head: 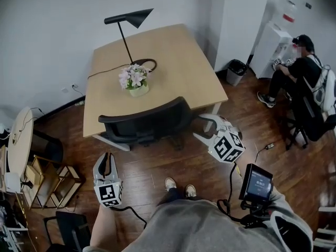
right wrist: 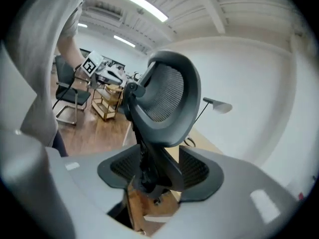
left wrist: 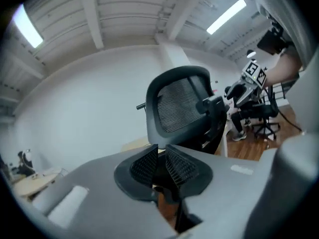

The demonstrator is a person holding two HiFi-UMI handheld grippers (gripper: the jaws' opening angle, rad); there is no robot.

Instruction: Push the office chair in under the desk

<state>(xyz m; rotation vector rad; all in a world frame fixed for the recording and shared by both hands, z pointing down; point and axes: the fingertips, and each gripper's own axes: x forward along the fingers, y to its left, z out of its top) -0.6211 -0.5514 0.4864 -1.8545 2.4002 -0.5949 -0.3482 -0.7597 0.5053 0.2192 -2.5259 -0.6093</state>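
Grey left gripper [head: 106,159] points at the black chair [head: 144,122], jaws almost together, holding nothing. Beside the chair, the right gripper [head: 203,127] has jaws wide apart. Wooden desk [head: 173,62], brown floor [head: 152,163], white wall [head: 52,25].

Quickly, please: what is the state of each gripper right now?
Left gripper: jaws closed, holding nothing.
Right gripper: jaws open, holding nothing; the chair stands ahead, not gripped.

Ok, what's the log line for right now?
chair: at desk front edge | left gripper: shut, empty | right gripper: open, beside chair
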